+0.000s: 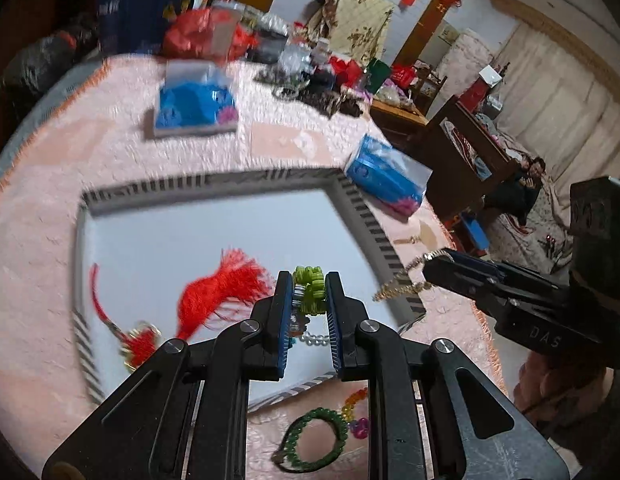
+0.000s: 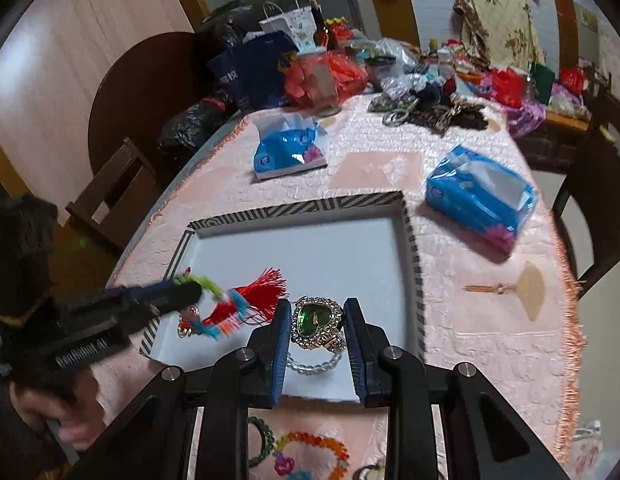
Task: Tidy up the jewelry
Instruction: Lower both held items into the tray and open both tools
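A white tray with a striped rim (image 1: pixel 352 196) (image 2: pixel 298 210) lies on the pink tablecloth. My left gripper (image 1: pixel 309 290) is shut on a lime-green braided bracelet (image 1: pixel 309 287) and holds it over the tray; it shows blurred in the right wrist view (image 2: pixel 202 282). My right gripper (image 2: pixel 318 316) is shut on a gold watch with a green face (image 2: pixel 316 318) above the tray's near right corner; its gold band (image 1: pixel 402 280) shows in the left wrist view. A red tassel ornament (image 1: pixel 222 292) (image 2: pixel 258 292) and a clear bead bracelet (image 2: pixel 310 364) lie in the tray.
A dark green bead bracelet (image 1: pixel 314 438) and colourful bead pieces (image 2: pixel 310 446) lie on the cloth before the tray. Two blue tissue packs (image 2: pixel 290 152) (image 2: pixel 482 196) lie beyond it. A small fan pendant (image 2: pixel 510 288) lies to the right. Bags and clutter (image 2: pixel 330 72) fill the far table.
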A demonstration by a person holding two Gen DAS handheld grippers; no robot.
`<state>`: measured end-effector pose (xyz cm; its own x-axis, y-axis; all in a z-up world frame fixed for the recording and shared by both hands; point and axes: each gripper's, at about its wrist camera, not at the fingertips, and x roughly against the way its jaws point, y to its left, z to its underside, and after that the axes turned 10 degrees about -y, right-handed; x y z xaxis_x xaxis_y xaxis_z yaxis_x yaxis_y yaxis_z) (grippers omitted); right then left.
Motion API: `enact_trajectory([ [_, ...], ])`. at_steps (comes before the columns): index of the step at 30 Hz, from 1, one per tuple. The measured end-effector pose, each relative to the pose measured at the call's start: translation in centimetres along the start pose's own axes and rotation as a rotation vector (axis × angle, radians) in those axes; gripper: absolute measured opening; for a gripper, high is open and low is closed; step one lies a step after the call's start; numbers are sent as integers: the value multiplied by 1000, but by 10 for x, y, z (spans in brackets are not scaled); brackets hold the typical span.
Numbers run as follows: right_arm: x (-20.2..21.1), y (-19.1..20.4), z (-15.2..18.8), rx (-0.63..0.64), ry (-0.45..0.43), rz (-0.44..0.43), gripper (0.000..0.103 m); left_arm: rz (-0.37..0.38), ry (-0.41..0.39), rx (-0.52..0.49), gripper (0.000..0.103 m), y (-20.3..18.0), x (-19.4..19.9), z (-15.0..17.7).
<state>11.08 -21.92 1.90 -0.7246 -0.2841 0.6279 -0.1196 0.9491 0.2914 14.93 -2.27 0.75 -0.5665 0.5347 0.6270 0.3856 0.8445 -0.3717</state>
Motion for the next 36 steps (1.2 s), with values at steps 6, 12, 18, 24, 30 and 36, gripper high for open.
enact_trajectory([
  [6, -25, -2, 5, -23, 51, -12, 25, -68, 87, 42, 15, 24, -27, 24],
  [12, -44, -2, 8, -21, 77, -44, 25, -135, 99, 50, 15, 46, -29, 31],
  [18, -64, -10, 16, -27, 109, -20, 25, -161, 121, 34, 15, 53, -29, 40],
  [24, -76, -31, 28, -33, 159, 44, 26, -190, 135, -2, 15, 51, -30, 45],
  [30, -77, -40, 31, -74, 170, 41, 36, -210, 147, -4, 28, 52, -32, 46],
  [36, -60, -39, 27, -73, 122, 44, 44, -240, 127, -4, 40, 53, -23, 45],
])
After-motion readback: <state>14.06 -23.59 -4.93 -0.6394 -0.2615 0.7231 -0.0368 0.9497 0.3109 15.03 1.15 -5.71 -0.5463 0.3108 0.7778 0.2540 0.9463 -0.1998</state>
